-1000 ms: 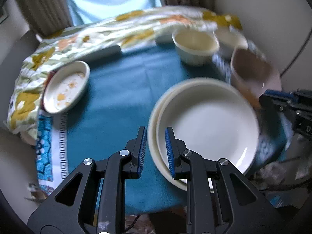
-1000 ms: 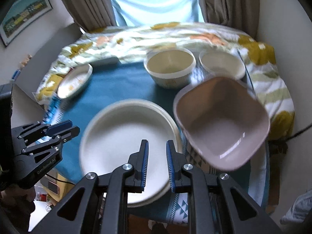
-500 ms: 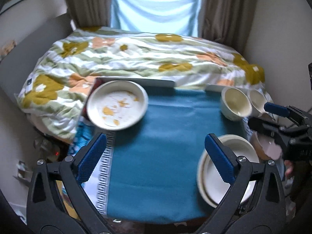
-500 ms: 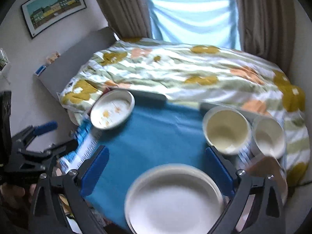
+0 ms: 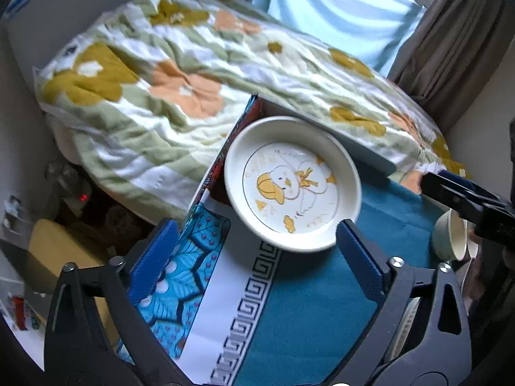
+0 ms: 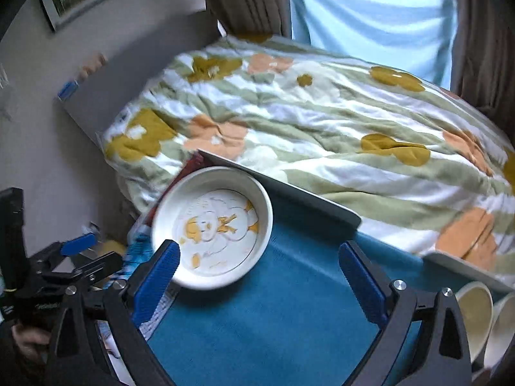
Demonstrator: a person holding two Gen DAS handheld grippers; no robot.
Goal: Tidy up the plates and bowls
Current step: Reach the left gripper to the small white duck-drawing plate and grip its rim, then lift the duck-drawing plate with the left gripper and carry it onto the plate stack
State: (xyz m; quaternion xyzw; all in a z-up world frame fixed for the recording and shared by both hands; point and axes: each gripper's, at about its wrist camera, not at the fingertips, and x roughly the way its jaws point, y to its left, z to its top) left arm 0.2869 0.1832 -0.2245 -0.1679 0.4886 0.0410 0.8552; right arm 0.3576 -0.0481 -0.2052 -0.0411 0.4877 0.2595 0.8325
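A white plate with a yellow cartoon print (image 5: 291, 181) sits at the far left corner of the teal-covered table (image 5: 309, 315); it also shows in the right wrist view (image 6: 212, 230). My left gripper (image 5: 257, 257) is open and empty, its fingers just short of the plate's near rim. My right gripper (image 6: 259, 273) is open and empty above the cloth, the plate by its left finger. Two cream bowls (image 6: 474, 315) stand at the right edge, one also in the left wrist view (image 5: 449, 234).
A bed with a flowered quilt (image 5: 193, 74) runs along the table's far side. A patterned blue and white cloth (image 5: 199, 292) hangs over the table's left edge. Clutter and a yellow object (image 5: 54, 254) lie on the floor to the left.
Both grippers have swung left and closer to the printed plate. The stacked white plates and the pink bowl have left both views.
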